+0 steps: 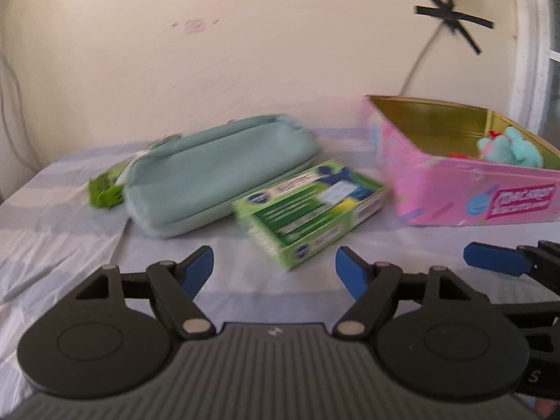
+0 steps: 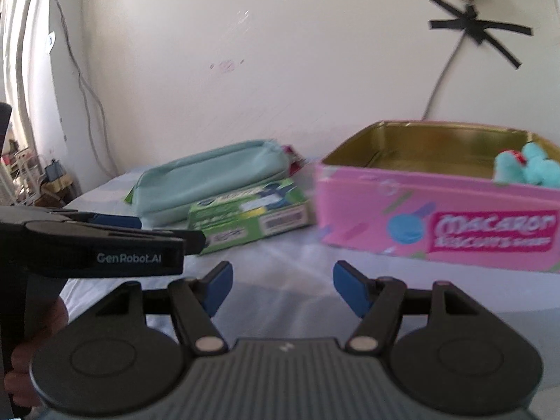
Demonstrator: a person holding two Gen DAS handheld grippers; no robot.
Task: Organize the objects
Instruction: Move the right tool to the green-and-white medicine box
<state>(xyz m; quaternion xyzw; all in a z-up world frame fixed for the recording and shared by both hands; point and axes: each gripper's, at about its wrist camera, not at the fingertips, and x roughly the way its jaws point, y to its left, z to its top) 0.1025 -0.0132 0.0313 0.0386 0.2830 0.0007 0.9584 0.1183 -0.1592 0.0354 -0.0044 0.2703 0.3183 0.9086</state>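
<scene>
Table [image 1: 70, 189] under a pale striped cloth, wall behind. Biggest thing on it: pink Macaron tin [image 2: 437, 224], lid off, gold inside, mostly bare with a teal plush toy [image 2: 528, 169] sitting in its right end, something red beside the toy, too blurred to name. Left of the tin, mint pencil pouch [image 1: 217, 171] lying flat, zipped as far as I can tell. Green carton [image 1: 308, 210] lies in front of the pouch, touching or just beside it, near the tin's left wall. Small green packet [image 1: 105, 189] at the pouch's far left end. Left gripper [image 1: 274, 266] jaws wide, holding nothing, pointed at the carton. Right gripper [image 2: 281, 285] jaws wide too, nothing held, aimed between carton and tin. Step looks like the approach to pick the carton, probably for the tin. Next move: left gripper goes forward and down, straddles the carton across its narrow width, closes, lifts clear of the pouch.
</scene>
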